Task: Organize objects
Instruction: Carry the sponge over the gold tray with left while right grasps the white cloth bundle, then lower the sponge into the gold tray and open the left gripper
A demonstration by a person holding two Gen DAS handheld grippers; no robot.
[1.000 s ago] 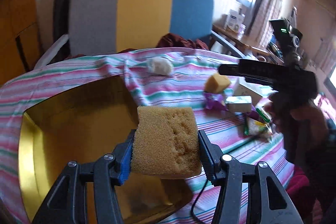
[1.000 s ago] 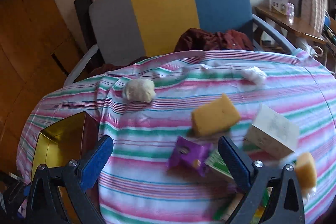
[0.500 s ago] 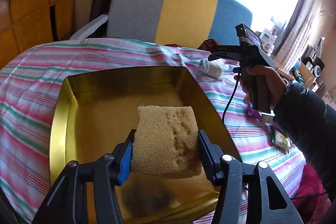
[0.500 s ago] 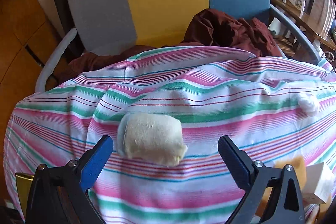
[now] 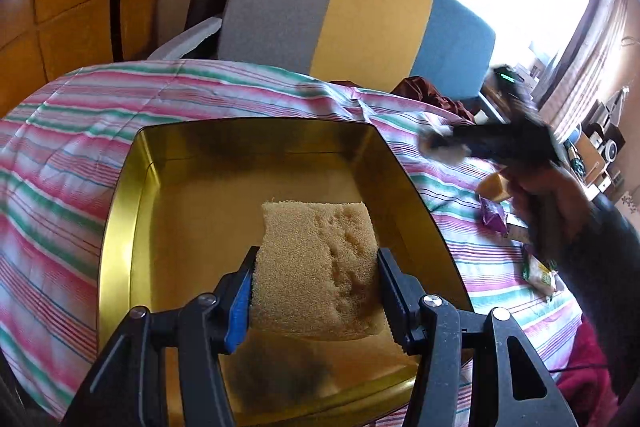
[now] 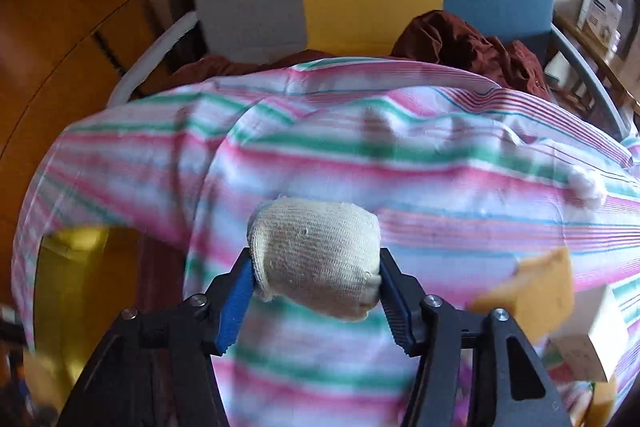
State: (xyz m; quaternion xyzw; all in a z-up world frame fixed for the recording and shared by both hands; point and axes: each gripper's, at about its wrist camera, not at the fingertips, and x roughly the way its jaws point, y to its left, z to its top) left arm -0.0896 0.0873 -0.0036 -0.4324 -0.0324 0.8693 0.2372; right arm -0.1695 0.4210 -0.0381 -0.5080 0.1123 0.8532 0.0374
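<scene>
Left wrist view
Left gripper (image 5: 316, 291): black, two-fingered, lower centre of frame; clamped on the sponge.
Tan porous foam sponge block (image 5: 318, 263): pinched between both pads, held over the tin's interior, centre of frame.
Gold square metal tin (image 5: 120, 219): open, on the striped cloth, fills the middle of the frame beneath the sponge.
Pink, green and white striped tablecloth (image 5: 60, 163): left and right of the tin.
Right gripper (image 5: 444, 143): blurred, right of frame, in a person's hand; grip not readable here.

Right wrist view
Right gripper (image 6: 316, 291): lower centre; jaws have just been closing, pads now against the bundle on both sides.
Cream knitted cloth bundle (image 6: 316, 255): rounded, between the pads, centre of frame, over the striped tablecloth (image 6: 440, 167).
Gold tin (image 6: 68, 267): blurred, lower left, apart from the bundle.
Yellow sponge wedge (image 6: 536, 283): right edge, on the cloth.
</scene>
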